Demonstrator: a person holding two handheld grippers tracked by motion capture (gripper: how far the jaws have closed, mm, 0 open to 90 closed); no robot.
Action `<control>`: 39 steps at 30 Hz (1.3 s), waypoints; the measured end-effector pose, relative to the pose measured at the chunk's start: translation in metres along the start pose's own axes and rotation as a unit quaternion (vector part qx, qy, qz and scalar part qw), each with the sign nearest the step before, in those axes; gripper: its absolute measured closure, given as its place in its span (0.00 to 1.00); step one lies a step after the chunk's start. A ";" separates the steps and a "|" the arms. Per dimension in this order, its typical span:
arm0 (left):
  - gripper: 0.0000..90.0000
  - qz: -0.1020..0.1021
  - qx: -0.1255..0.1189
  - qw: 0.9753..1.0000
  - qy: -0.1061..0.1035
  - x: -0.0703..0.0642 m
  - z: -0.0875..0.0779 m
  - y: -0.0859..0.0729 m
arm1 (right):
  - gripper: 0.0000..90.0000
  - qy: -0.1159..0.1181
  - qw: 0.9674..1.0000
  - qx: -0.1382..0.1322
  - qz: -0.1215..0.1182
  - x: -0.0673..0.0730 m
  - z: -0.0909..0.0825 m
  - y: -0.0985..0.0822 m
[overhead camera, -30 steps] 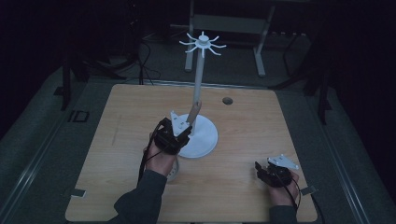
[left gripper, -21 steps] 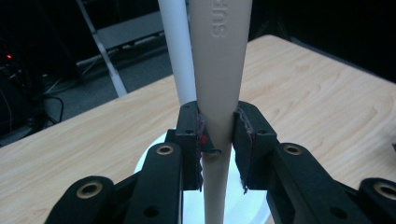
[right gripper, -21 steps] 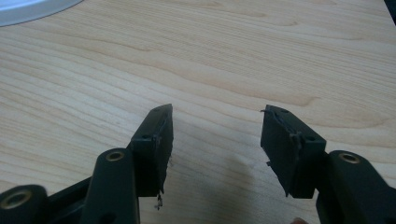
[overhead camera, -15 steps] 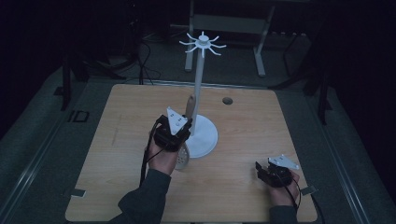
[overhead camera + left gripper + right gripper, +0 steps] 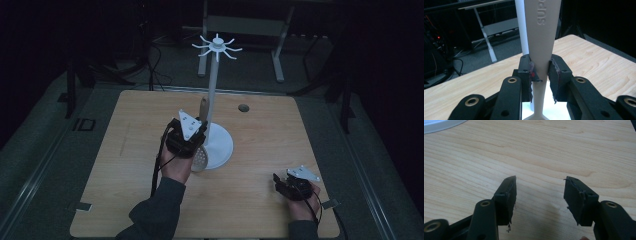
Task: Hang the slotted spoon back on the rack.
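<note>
A white stand (image 5: pixel 212 85) with a round base (image 5: pixel 222 145) and a ring of hooks (image 5: pixel 217 47) on top rises from the middle of the wooden table (image 5: pixel 120 165). My left gripper (image 5: pixel 197 130) is beside the pole, shut on the handle of a beige slotted spoon (image 5: pixel 200 159). The handle points up and the perforated head hangs over the base. In the left gripper view both pads clamp the beige handle (image 5: pixel 541 37), with the white pole (image 5: pixel 522 30) just behind. My right gripper (image 5: pixel 278 183) rests near the table's front right, and its open jaws (image 5: pixel 540 181) hold nothing.
A small dark round mark (image 5: pixel 243 107) sits on the table behind the stand. The edge of the stand's base (image 5: pixel 439 125) shows at the top left of the right gripper view. Dark floor, cables and a metal frame (image 5: pixel 240 25) lie beyond the table.
My left gripper has shifted slightly away from the person, toward the pole, with the spoon still in it. The right gripper has kept still.
</note>
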State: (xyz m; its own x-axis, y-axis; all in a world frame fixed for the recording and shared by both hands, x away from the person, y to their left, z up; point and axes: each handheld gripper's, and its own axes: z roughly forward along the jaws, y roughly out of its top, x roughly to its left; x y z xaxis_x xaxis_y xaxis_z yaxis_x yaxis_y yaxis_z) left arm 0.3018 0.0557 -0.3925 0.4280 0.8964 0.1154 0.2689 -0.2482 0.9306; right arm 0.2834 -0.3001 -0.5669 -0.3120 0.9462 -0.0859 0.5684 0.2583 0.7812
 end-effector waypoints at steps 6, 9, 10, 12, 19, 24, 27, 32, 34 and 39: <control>0.81 0.002 -0.007 1.000 0.006 -0.002 0.001 0.007 | 0.48 0.000 1.000 0.000 0.000 0.000 0.000 0.000; 0.81 0.001 -0.008 1.000 0.004 -0.001 0.001 0.009 | 0.48 0.000 1.000 -0.001 0.001 0.000 0.000 0.000; 0.81 0.000 -0.010 1.000 0.005 -0.001 0.001 0.010 | 0.48 -0.001 1.000 -0.001 0.000 0.000 0.000 0.000; 0.81 0.000 -0.009 1.000 0.006 -0.001 0.001 0.011 | 0.47 -0.001 1.000 -0.001 0.000 0.000 0.000 0.000; 0.81 -0.003 -0.020 1.000 0.014 -0.005 0.002 0.019 | 0.47 -0.002 1.000 -0.002 0.000 0.000 0.000 0.000; 0.81 -0.005 -0.024 1.000 0.018 -0.005 0.003 0.023 | 0.47 -0.002 1.000 -0.002 0.002 -0.001 0.000 0.000; 0.81 -0.007 -0.028 0.999 0.022 -0.006 0.002 0.026 | 0.47 -0.002 1.000 -0.002 0.002 -0.001 0.000 0.000; 0.81 -0.017 -0.035 0.999 0.024 -0.006 0.001 0.029 | 0.47 -0.002 1.000 -0.003 0.003 0.000 0.000 0.000; 0.81 -0.018 -0.036 0.999 0.025 -0.006 0.000 0.030 | 0.47 -0.002 1.000 -0.003 0.003 0.000 0.000 0.000; 0.81 -0.014 -0.040 0.999 0.033 -0.008 -0.001 0.035 | 0.47 -0.002 1.000 -0.002 0.003 -0.001 0.000 0.000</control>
State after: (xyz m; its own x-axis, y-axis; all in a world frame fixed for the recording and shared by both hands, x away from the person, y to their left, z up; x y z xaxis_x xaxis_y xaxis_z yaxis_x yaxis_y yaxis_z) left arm 0.3072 0.0400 -0.3608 0.3634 0.9253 0.1087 0.2085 -0.1945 0.9585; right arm 0.2834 -0.3008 -0.5666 -0.3067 0.9481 -0.0839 0.5667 0.2527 0.7842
